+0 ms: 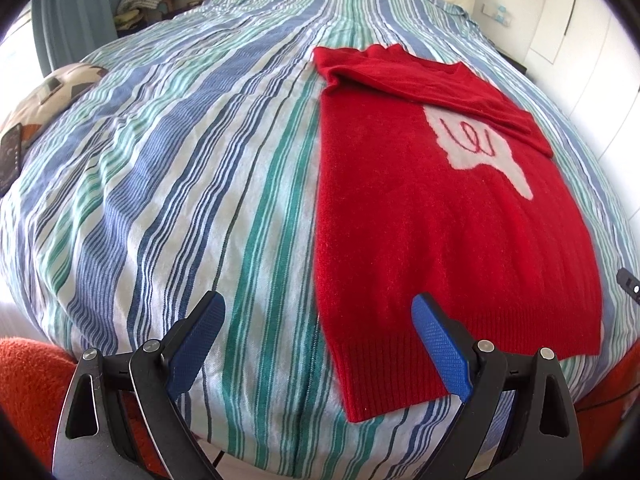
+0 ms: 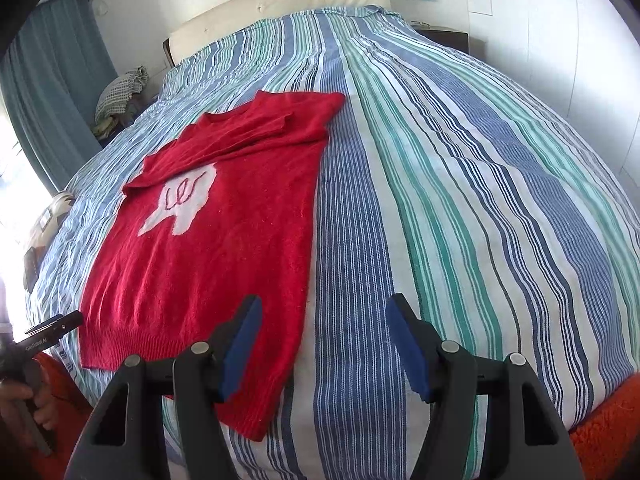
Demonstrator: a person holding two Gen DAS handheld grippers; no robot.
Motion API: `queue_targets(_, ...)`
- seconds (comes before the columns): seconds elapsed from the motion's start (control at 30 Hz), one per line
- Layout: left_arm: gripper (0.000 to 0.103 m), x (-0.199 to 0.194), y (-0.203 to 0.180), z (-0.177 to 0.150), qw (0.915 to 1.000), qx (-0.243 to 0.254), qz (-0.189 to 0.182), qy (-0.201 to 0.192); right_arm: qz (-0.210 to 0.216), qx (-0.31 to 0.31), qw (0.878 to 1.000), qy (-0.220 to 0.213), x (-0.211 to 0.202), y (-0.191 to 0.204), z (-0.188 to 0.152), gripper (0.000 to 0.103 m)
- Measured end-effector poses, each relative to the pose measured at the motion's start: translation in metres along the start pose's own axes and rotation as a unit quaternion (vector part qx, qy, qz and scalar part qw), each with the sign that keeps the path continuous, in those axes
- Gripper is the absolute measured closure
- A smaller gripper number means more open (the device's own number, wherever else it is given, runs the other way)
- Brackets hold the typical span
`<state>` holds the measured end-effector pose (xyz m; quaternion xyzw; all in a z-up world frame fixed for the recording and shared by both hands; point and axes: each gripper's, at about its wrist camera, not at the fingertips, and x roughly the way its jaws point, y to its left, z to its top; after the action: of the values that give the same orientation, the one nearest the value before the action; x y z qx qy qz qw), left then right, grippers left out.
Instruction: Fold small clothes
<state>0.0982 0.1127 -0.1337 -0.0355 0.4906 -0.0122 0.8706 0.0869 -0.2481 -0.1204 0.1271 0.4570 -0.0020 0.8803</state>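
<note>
With both grippers, left (image 1: 318, 344) and right (image 2: 322, 346), spread and empty, each should pinch 1 hem corner of the sweater (image 1: 440, 216) evenly.

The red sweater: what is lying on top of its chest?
Both sleeves lie folded across the red sweater, covering the top of a white hand motif. The rest of the motif shows.

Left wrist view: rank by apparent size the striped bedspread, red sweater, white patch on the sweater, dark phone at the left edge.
1. Striped bedspread, fills most of the frame.
2. Red sweater.
3. White patch.
4. Dark phone, partly cut off by the frame edge, so its rank against the patch is unsure.
</note>
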Motion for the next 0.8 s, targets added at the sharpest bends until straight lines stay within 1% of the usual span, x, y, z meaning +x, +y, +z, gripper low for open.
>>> queue_targets(0.8,0.008,0.0035,0.0032,-0.0006,0.9999,-0.006,0.004,0.007,0.001,0.007,1.0,-0.001,0.001,-0.0029,0.0008,0.039)
